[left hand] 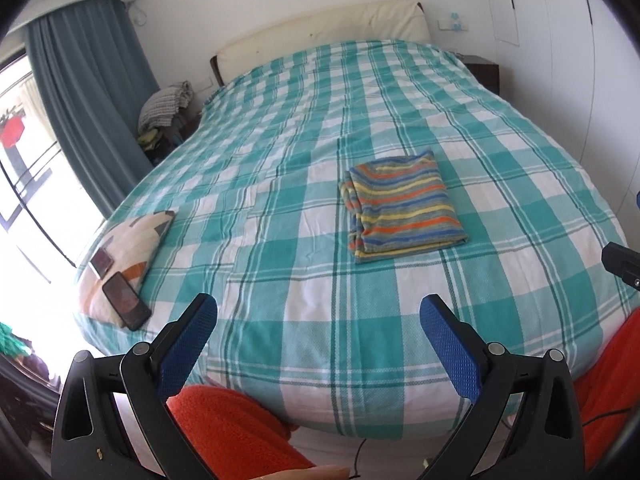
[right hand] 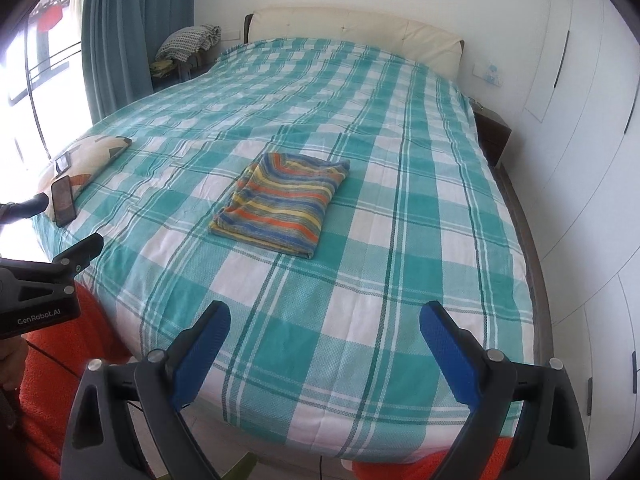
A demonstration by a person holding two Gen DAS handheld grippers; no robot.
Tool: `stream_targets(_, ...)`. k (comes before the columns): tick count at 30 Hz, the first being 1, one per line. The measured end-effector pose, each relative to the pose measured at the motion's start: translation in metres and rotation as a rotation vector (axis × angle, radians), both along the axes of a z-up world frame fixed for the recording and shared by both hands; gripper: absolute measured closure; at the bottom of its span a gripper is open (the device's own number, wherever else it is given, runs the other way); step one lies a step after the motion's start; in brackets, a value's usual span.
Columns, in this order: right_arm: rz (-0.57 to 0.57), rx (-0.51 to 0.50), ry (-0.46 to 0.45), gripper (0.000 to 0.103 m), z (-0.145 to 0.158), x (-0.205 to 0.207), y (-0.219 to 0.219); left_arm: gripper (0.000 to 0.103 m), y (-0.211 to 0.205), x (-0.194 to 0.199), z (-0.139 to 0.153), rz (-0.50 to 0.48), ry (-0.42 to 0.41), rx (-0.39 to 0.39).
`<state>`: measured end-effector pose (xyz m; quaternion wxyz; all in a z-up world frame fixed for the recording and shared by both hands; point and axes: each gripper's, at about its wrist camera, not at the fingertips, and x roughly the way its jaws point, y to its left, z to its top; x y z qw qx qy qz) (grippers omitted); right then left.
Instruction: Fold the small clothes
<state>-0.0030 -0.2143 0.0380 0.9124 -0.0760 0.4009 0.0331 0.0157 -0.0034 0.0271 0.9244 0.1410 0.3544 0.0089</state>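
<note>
Left tongs [left hand: 318,316] and right tongs [right hand: 325,322]: spread wide, empty, held above the near edge of the bed [right hand: 400,240]. Striped garment [right hand: 282,204], folded into a flat rectangle, lying on the checked cover well ahead of both tongs. Pillow [left hand: 128,248] with two phones [left hand: 126,300] far left of the left tongs.

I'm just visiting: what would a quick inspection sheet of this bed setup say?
Surface: teal-and-white checked bedspread, fairly smooth.
Job's things: striped multicoloured garment, folded into a rectangle, lying mid-bed.
Clutter: patterned cream cushion at the bed's left edge with two dark phones on it.
Grippers: left gripper and right gripper open, empty, above the near edge.
Cables: thin black cable below the bed edge.
Surroundings: blue curtain, white wardrobe doors.
</note>
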Motion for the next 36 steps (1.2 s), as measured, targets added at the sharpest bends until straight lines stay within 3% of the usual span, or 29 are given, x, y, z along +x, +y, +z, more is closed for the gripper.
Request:
stream_targets(3,0.02,0.012,-0.019,0.008,0.024,-0.012,-0.006,0.001,0.004,-0.016,0.013,0.004,-0.003,-0.011)
stream_targets(6,0.018,0.029,-0.033,0.008,0.043,-0.028,-0.011,0.001,0.01,-0.035,0.018,0.0,0.033,-0.074)
stream_targets(11,-0.004,0.083,-0.01,0.007,0.049,-0.06,-0.009,0.001,0.017,-0.062,0.02,-0.016,0.11,-0.177)
stream_targets(15,-0.002,0.147,0.039,0.007,0.038,-0.082,0.001,0.001,0.019,-0.076,0.021,0.002,0.113,-0.181)
stream_targets(25,-0.023,0.076,-0.012,0.007,0.041,-0.102,0.013,0.001,0.02,-0.082,0.025,0.01,0.104,-0.191)
stream_targets(36,-0.033,0.089,-0.016,0.007,0.04,-0.099,0.012,0.001,0.021,-0.089,0.03,0.01,0.059,-0.213)
